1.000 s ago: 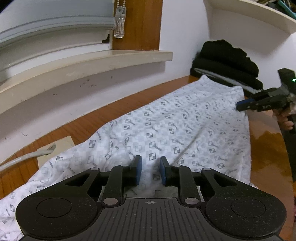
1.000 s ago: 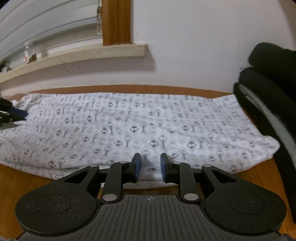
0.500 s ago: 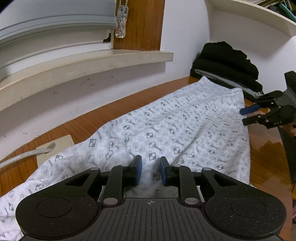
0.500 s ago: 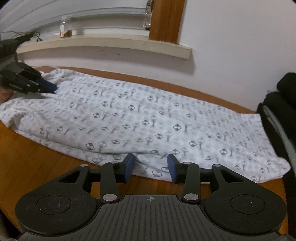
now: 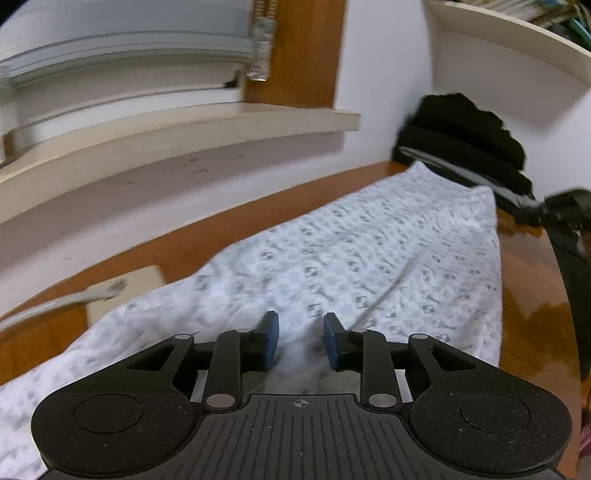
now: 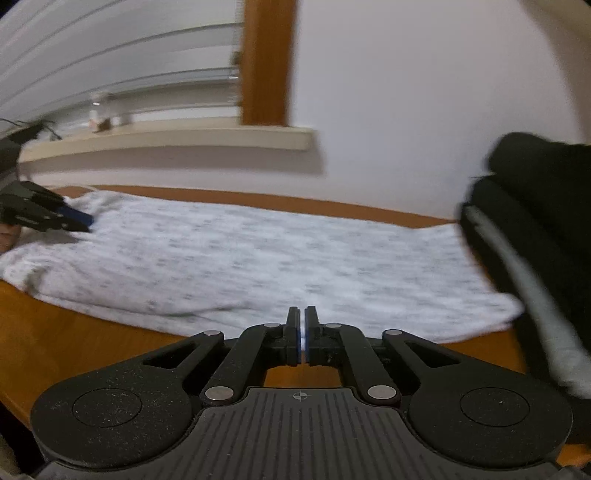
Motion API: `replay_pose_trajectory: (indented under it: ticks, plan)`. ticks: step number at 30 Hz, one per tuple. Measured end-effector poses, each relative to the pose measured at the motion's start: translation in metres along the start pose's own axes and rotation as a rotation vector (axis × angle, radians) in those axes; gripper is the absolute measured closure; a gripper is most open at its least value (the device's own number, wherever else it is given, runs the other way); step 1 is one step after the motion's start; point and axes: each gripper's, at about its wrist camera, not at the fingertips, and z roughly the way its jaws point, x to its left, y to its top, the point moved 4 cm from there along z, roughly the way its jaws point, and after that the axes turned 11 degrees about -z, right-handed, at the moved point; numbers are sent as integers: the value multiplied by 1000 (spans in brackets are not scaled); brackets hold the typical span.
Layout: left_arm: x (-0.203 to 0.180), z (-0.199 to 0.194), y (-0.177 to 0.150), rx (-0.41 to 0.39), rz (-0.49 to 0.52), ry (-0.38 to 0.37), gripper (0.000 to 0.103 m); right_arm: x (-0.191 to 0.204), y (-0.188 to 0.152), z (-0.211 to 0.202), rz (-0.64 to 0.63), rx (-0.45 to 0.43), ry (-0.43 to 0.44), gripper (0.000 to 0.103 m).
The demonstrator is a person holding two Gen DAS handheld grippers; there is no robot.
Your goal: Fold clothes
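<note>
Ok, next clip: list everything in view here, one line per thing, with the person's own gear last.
garment: one, white with grey print, spread flat along the table.
table: one, orange-brown wood, under the garment.
dark clothes: one pile, black with a pale stripe, at the garment's far end by the wall.
sill: one, cream, along the wall.
blind: one, grey, above the sill.
pale block: one, cream with a grey cable, on the table beside the garment.
left hand-held gripper: black, blue pads, jaws opening over the garment.
right hand-held gripper: black, shut at the garment's near edge; whether it pinches cloth is unclear.
</note>
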Motion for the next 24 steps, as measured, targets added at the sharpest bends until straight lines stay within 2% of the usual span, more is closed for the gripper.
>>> replay_pose_trajectory:
  ticks: [2,4,5,7,10,14,17,20,24]
  plan:
    - [7,-17,-2,-15,-2,35,69,25,6,13,-5,-22,51,97]
    - [17,-39,-6,-31,-5,80,56,52,15,25,-26,-33,102,88]
    - [25,-53,-8,-43,-8,110,54,66,19,30,-40,-38,124,86]
    - [45,-83,-14,-61,-20,167,53,93,28,37,-67,-51,161,75]
    - [83,-130,-23,-75,-43,277,45,119,38,47,-67,-61,217,72]
    - [135,-178,-37,-56,-89,427,40,134,38,53,-87,-62,213,69]
    - [171,-196,-47,-36,-125,531,37,133,39,52,-85,-76,197,66]
    - [202,-203,-55,-39,-210,557,37,126,39,55,-35,-83,200,65]
    - [218,-197,-50,-55,-243,544,37,119,38,57,8,-76,210,65]
